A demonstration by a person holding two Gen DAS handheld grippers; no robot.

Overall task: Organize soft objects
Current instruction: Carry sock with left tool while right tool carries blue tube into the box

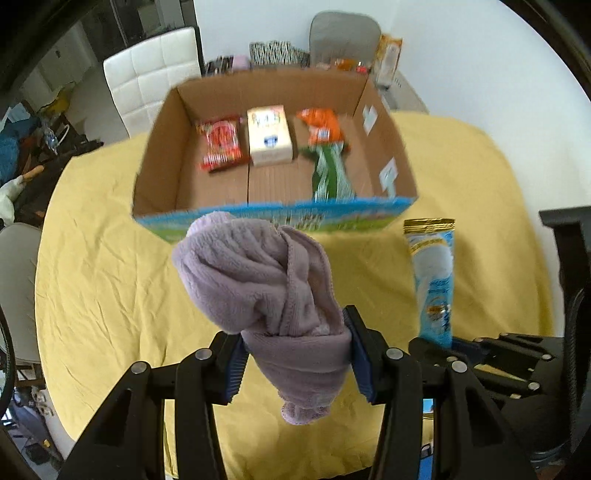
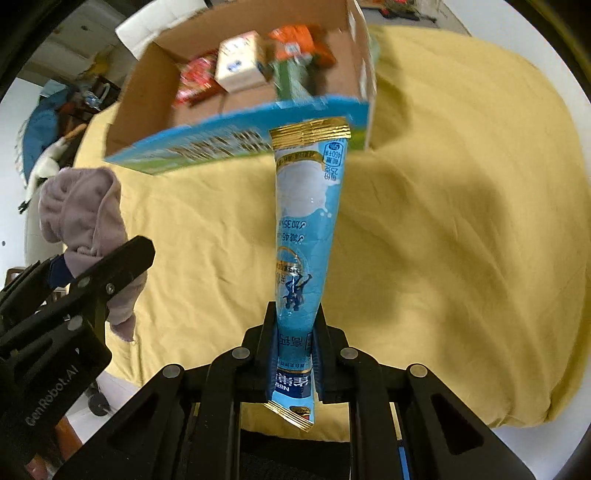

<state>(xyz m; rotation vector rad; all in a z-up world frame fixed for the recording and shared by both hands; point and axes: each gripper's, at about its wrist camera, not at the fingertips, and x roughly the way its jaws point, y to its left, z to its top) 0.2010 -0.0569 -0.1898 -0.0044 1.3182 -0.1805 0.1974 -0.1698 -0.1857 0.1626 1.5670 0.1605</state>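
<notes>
My left gripper (image 1: 295, 354) is shut on a bunched lilac towel (image 1: 258, 280), which hangs clear above the yellow tablecloth (image 1: 110, 258). From the right wrist the same towel (image 2: 81, 206) shows at the left, pinched in the left gripper (image 2: 79, 264). My right gripper (image 2: 295, 339) is shut on the lower end of a long blue sachet (image 2: 308, 206) with gold-sealed ends; that sachet (image 1: 432, 273) also stands at the right of the left view. Behind both sits an open cardboard box (image 1: 229, 214) holding a red packet (image 1: 221, 144), a cream pack (image 1: 269, 134) and an orange-and-green bag (image 1: 325, 155).
The box (image 2: 207, 144) has a blue printed front wall. A white chair (image 1: 147, 81) and a grey chair (image 1: 343, 33) stand behind the round table. Clutter lies on the floor at the left (image 1: 29, 155). Small items crowd the table's far edge (image 1: 277, 55).
</notes>
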